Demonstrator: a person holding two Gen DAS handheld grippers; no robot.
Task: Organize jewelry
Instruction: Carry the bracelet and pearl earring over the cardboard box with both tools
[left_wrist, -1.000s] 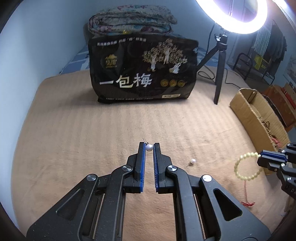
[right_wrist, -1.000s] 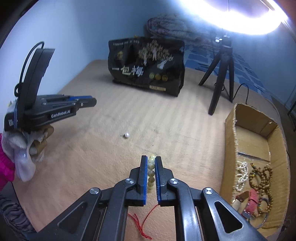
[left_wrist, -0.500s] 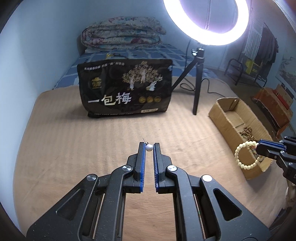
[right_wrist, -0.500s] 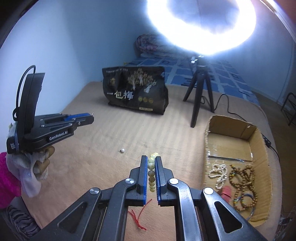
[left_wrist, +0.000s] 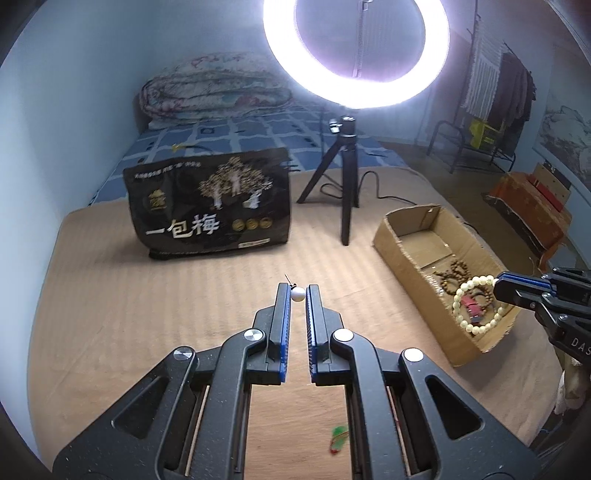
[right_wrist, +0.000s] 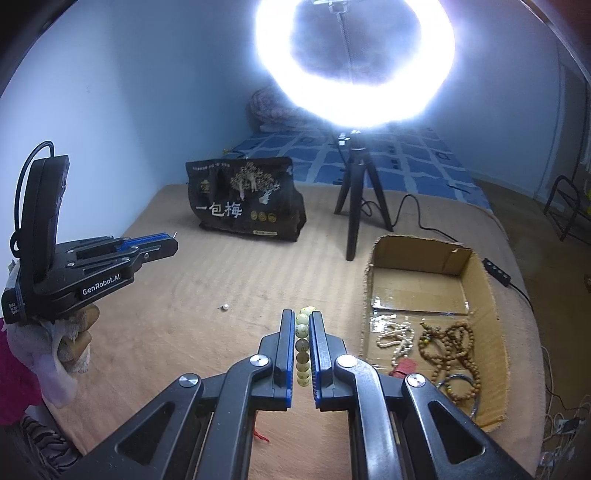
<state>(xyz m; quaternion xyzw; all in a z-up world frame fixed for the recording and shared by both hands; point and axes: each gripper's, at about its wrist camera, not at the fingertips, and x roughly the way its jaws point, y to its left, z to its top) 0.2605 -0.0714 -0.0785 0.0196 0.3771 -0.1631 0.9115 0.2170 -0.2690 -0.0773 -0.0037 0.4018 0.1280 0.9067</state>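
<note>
My left tongs pinch the pearl earring, right tongs clamp the pale bead bracelet — both aloft; carry each over the cardboard box (low, gently) before letting go.

Right tongs: body cut off at the 3 o'clock edge of the left wrist view. Pale bead bracelet: lower loop hidden behind the tongs in the right wrist view. Small pearl at 9 o'clock: too small to tell its fitting. Bag small print: illegible.
</note>
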